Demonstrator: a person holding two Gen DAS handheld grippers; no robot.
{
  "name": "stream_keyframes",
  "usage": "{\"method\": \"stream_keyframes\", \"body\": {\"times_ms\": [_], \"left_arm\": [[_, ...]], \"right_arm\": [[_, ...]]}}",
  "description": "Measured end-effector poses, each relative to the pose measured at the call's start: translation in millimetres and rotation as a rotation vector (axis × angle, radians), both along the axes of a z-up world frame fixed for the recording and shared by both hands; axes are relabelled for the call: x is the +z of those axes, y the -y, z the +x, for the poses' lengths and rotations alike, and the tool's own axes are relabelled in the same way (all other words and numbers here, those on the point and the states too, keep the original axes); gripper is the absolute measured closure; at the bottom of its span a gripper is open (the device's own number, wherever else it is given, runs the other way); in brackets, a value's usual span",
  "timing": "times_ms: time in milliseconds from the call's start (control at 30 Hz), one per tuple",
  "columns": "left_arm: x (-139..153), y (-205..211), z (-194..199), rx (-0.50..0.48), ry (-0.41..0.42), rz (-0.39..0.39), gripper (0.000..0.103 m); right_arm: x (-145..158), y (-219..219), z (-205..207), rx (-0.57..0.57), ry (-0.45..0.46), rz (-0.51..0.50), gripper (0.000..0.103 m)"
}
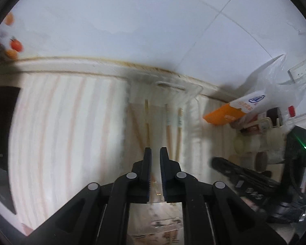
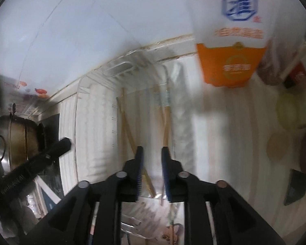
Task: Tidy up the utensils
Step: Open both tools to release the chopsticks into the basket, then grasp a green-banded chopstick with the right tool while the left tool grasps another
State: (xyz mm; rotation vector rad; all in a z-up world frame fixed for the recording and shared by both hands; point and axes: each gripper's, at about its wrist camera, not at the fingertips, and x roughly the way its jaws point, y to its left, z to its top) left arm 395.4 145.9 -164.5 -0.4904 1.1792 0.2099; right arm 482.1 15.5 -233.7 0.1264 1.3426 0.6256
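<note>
Nearest in the left wrist view, the left gripper (image 1: 155, 150) points forward over a desk (image 1: 71, 122) covered in a pale striped cloth. Its two black fingers stand slightly apart with only a narrow gap between them, and nothing is held in that gap.

In the right wrist view, the right gripper (image 2: 152, 149) also points forward. Its fingers stand a little wider apart, and nothing is held between them.

Just beyond both grippers lies a clear plastic tray (image 1: 193, 94) (image 2: 79, 110) on the striped cloth. Several wooden chopsticks (image 1: 169, 130) (image 2: 166, 122) lie inside it, running lengthwise away from the cameras. Two on the tray's left side cross each other at an angle. The ones on the right lie roughly parallel and carry pale paper bands near the far end.

To the right of the tray, an orange and white carton (image 1: 232, 110) (image 2: 230, 61) sits partly inside a translucent plastic bag (image 1: 275, 81). More jars and small containers, too blurred to name, cluster near it.

On the far left of the right wrist view stands a metal pot (image 2: 20, 138).

Farthest back, white wall tiles (image 1: 132, 20) rise behind the desk.
</note>
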Motion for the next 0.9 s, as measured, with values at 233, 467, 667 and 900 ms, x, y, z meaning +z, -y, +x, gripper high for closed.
{"method": "stream_keyframes", "body": {"times_ms": [233, 467, 667, 900], "left_arm": [[22, 15, -60, 0.064, 0.085, 0.233, 0.008], [-14, 27, -123, 0.078, 0.018, 0.293, 0.000], [-63, 49, -169, 0.052, -0.110, 0.375, 0.000], [-103, 69, -197, 0.013, -0.203, 0.373, 0.000]], "right_arm": [[27, 42, -49, -0.053, 0.138, -0.050, 0.056], [-3, 73, -120, -0.078, 0.159, -0.122, 0.056], [-73, 62, -178, -0.012, 0.010, -0.134, 0.056], [-111, 27, -221, 0.090, 0.106, -0.304, 0.063]]}}
